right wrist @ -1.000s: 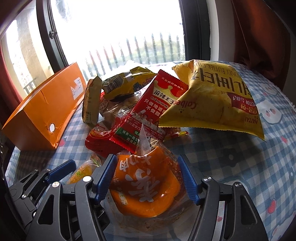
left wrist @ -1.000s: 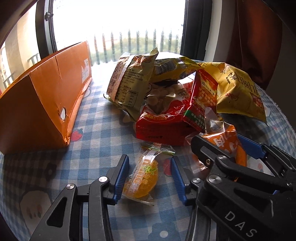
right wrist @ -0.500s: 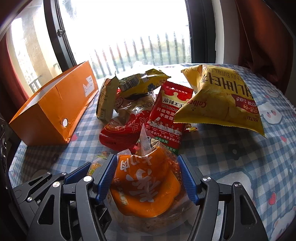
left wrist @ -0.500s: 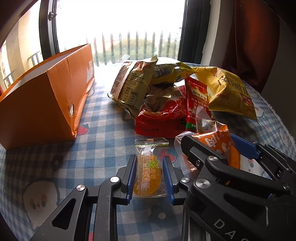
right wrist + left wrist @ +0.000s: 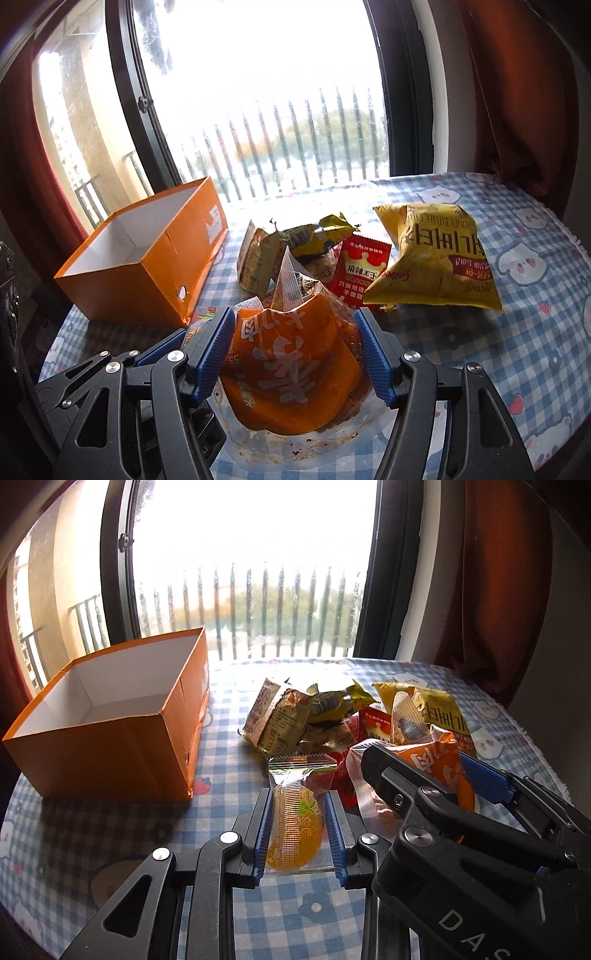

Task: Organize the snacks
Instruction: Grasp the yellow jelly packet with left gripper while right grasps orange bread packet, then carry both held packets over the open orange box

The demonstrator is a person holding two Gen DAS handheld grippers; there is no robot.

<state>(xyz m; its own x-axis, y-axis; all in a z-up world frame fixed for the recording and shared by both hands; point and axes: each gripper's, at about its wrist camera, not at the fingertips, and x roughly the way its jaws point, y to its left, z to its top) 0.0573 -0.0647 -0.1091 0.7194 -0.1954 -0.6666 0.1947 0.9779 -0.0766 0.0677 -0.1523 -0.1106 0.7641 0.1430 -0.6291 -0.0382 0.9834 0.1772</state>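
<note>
Pinching a jelly pouch [image 5: 293, 827], the left gripper [image 5: 297, 838] sits nearer the orange box [image 5: 110, 738]. The box lies ahead-left. The right gripper [image 5: 295, 354] clamps an orange packet [image 5: 291, 365].

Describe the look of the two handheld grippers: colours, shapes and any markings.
Both grippers match. The left gripper has black angular arms with triangular cut-outs, silver round pivot screws, and two straight fingers lined with ribbed blue pads. The right gripper has the same black frame, silver screws and ribbed blue pads. Its body, seen from the left wrist camera, carries pale lettering that begins "DAS". No cables, hands or sleeves show.
</note>
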